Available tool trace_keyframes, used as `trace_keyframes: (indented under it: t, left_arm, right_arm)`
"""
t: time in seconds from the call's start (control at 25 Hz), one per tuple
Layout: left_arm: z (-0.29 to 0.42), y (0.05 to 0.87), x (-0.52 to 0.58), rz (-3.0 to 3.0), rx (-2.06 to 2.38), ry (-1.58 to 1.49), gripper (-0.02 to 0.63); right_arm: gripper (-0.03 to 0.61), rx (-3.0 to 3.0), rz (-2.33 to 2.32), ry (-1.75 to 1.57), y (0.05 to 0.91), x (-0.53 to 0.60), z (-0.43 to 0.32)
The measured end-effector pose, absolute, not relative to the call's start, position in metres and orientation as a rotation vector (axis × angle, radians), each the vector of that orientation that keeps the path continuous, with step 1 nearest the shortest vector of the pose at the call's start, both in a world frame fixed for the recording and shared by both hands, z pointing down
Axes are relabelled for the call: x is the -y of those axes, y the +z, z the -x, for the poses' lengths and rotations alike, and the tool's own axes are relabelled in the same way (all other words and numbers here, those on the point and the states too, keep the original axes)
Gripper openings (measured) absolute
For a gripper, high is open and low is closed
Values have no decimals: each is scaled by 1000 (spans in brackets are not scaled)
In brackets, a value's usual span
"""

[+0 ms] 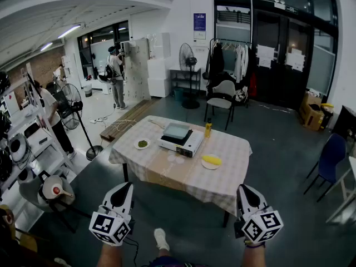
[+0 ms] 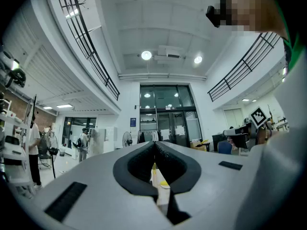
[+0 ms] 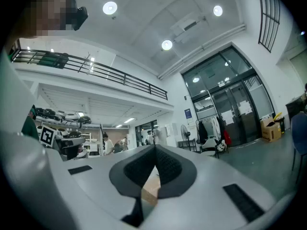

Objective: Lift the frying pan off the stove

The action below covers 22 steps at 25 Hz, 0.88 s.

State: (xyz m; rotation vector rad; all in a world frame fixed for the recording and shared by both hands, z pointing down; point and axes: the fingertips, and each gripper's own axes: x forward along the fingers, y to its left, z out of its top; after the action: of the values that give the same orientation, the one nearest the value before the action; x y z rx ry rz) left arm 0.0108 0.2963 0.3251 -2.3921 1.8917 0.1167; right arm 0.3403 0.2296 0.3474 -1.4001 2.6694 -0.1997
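A square grey frying pan (image 1: 176, 130) sits on a white portable stove (image 1: 183, 144) in the middle of a table with a checked cloth (image 1: 222, 177). Both grippers are held low, well short of the table's near edge and apart from the pan. My left gripper (image 1: 127, 187) points toward the table with its jaws together and nothing between them. My right gripper (image 1: 243, 189) is likewise shut and empty. In the left gripper view the gripper (image 2: 154, 143) has its pads meeting at the tip, with a strip of table showing through the gap below. The right gripper view shows that gripper (image 3: 155, 148) the same way.
On the table are a small plate with something green (image 1: 142, 144), a plate with a yellow item (image 1: 212, 161) and a yellow bottle (image 1: 208, 129). A chair (image 1: 222, 96) stands behind the table, a blue chair (image 1: 328, 160) at right. A standing fan (image 1: 72, 102) and people are at left.
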Motion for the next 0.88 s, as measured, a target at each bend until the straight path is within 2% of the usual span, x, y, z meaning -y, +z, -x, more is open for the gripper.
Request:
trace_keyframes:
  t: [0.88]
  left_arm:
    - [-14,324,-297,2402,-1882,23,23]
  right_arm:
    - [6,-2627,1309,-260,348,-220,-330]
